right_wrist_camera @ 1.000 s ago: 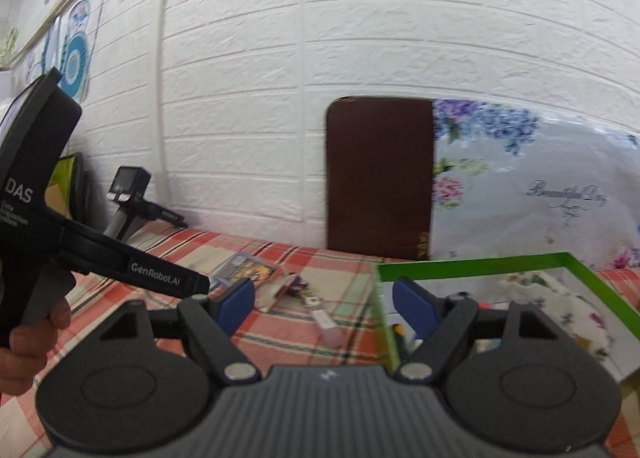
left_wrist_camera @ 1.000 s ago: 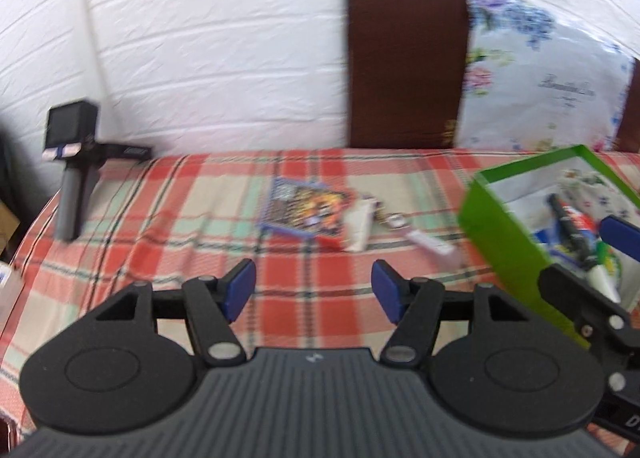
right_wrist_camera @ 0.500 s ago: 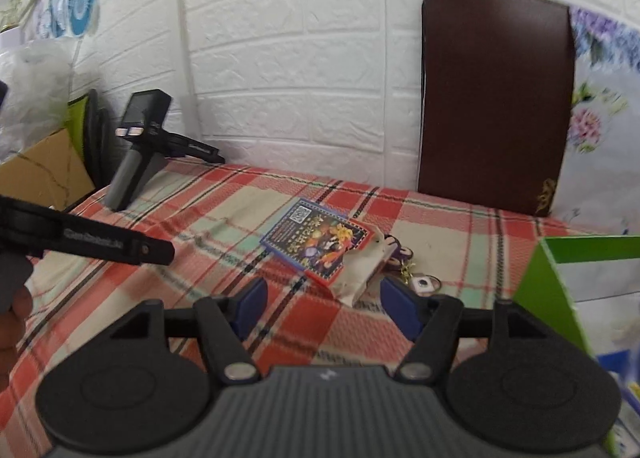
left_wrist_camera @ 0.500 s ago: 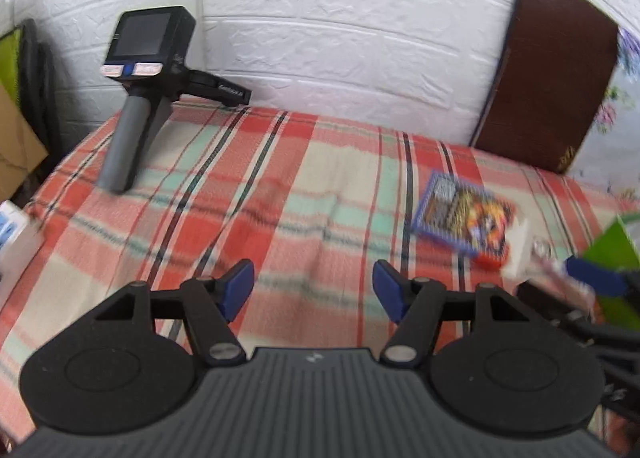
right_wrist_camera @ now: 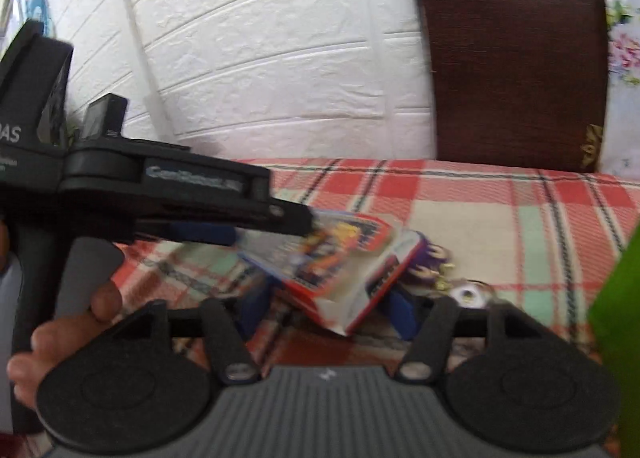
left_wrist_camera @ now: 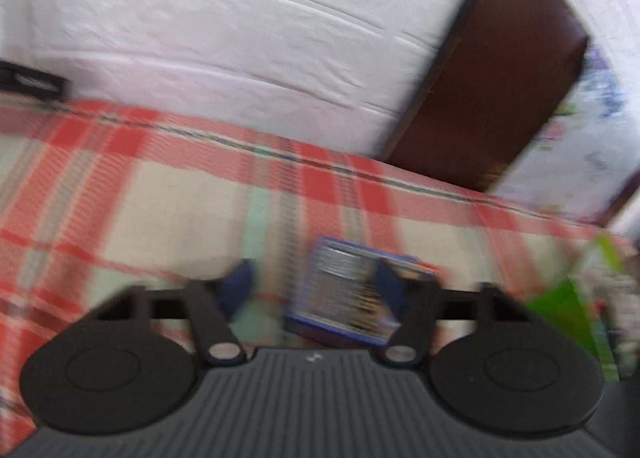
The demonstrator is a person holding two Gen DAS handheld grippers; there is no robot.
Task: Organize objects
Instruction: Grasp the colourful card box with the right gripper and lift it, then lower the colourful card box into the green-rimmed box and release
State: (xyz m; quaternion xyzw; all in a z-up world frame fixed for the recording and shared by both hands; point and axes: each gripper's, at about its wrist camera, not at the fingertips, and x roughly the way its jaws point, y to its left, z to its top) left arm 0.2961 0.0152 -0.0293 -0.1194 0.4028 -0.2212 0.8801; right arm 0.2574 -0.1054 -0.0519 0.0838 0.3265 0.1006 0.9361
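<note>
A colourful card box (left_wrist_camera: 340, 294) lies on the red plaid cloth (left_wrist_camera: 180, 193). It sits between the fingers of my left gripper (left_wrist_camera: 312, 286), close to the right fingertip, with a gap showing to the left one. Those jaws are closing. In the right wrist view the same box (right_wrist_camera: 320, 258) looks tilted, with the left gripper (right_wrist_camera: 276, 225) reaching in from the left at its far corner. My right gripper (right_wrist_camera: 328, 312) straddles the box's near end. Its jaws are closing too, and small gaps still show beside the pads. The picture is blurred.
A purple keychain (right_wrist_camera: 428, 270) and a round silver charm (right_wrist_camera: 466, 294) lie just right of the box. A green box (right_wrist_camera: 616, 298) stands at the right edge. A dark brown board (right_wrist_camera: 508, 49) leans on the white wall. A hand (right_wrist_camera: 60, 330) holds the left gripper's handle.
Both grippers have swung down and in toward the card box, which now lies between their fingers. Both pairs of jaws stand narrower than before.
</note>
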